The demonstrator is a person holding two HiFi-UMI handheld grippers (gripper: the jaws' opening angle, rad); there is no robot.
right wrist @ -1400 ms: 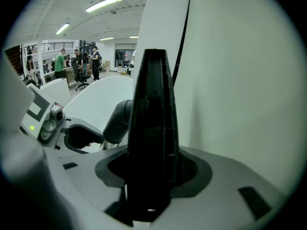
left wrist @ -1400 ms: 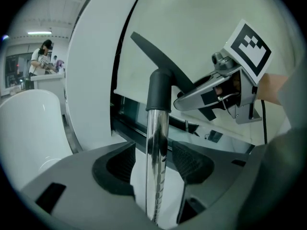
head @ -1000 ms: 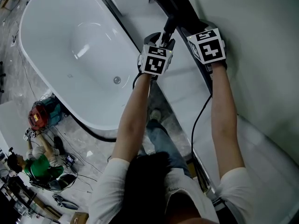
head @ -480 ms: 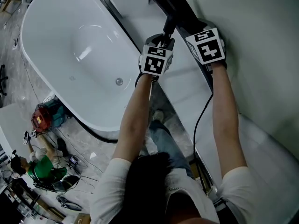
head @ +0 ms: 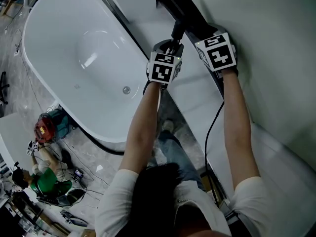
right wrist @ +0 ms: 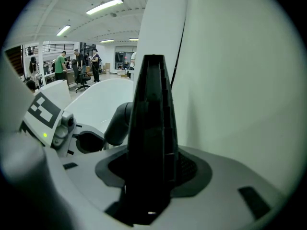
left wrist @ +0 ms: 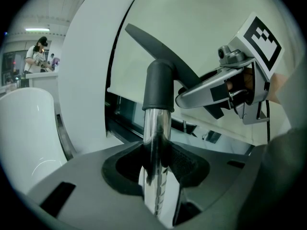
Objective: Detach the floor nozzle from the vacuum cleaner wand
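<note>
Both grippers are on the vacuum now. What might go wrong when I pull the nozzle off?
The left gripper: its jaws have just been closing on the shiny wand; that smooth tube may slip under a pull. The right gripper clamps the black floor nozzle right beside the white panel; if the joint lets go suddenly, it may strike that panel or the bathtub.

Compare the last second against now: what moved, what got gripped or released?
The left gripper has just been closing its jaws onto the wand, and they now clamp its chrome tube. The right gripper stays clamped on the black nozzle. Neither hand has visibly shifted, and wand and nozzle are still joined.
</note>
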